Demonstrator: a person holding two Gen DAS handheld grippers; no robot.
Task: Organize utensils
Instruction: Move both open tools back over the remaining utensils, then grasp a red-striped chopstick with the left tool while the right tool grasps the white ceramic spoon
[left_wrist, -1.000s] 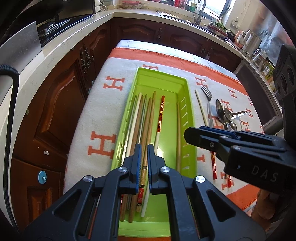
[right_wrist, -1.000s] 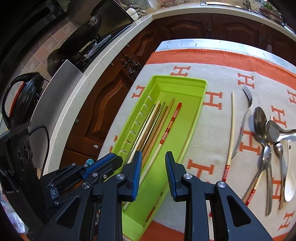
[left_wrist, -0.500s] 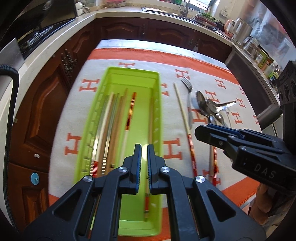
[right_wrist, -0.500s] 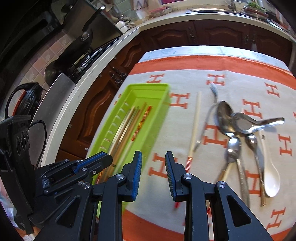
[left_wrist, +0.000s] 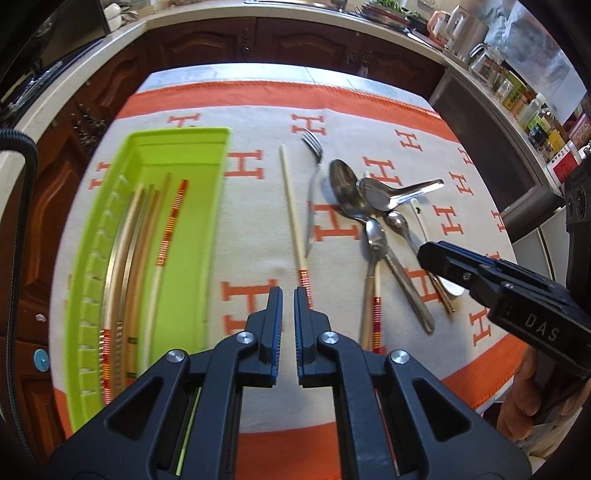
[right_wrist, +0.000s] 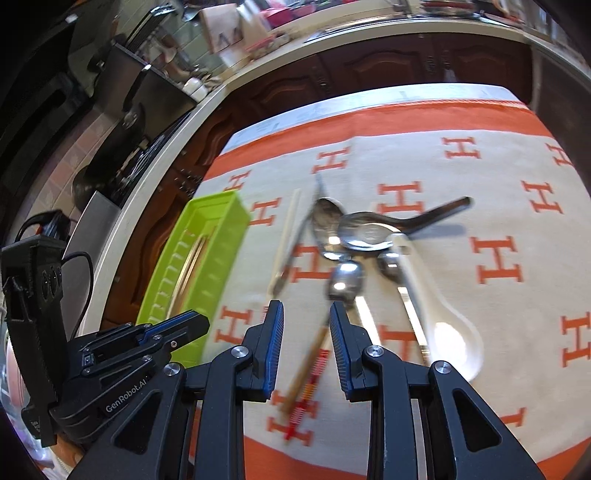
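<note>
Cloth (left_wrist: 266, 206): cream with orange H letters and an orange border, spread over a kitchen island top.

Green tray (left_wrist: 218, 192): long plastic organiser along the cloth's left edge, slotted on its left wall. Holds several chopsticks (left_wrist: 144, 236) lying lengthwise, among them one pale stick with a red-banded section.

Loose chopstick (left_wrist: 293, 218): pale, red bands at the near end, lying on the cloth just right of the tray, roughly parallel to it.

Fork (left_wrist: 313, 184): metal, tines toward the far edge, just beside the loose chopstick.

Spoons (left_wrist: 369, 195): a cluster of metal ones right of the fork, bowls overlapping; one short ladle-shaped spoon lies across the others with its handle pointing right. A white ceramic spoon (right_wrist: 439, 317) lies at the right side of the cluster, bowl toward the near edge.

Further chopsticks (right_wrist: 306, 373): two, one brown and one red-banded, under the spoon handles near the near edge, blurred.

Left gripper (left_wrist: 288, 295): clenched, jaws almost together, nothing between them, above the cloth beside the loose chopstick's banded end.

Right gripper (right_wrist: 306, 314): jaws partly apart, gripping nothing, above the blurred chopsticks; a hand (left_wrist: 532, 398) holds it at the cloth's near right corner.
</note>
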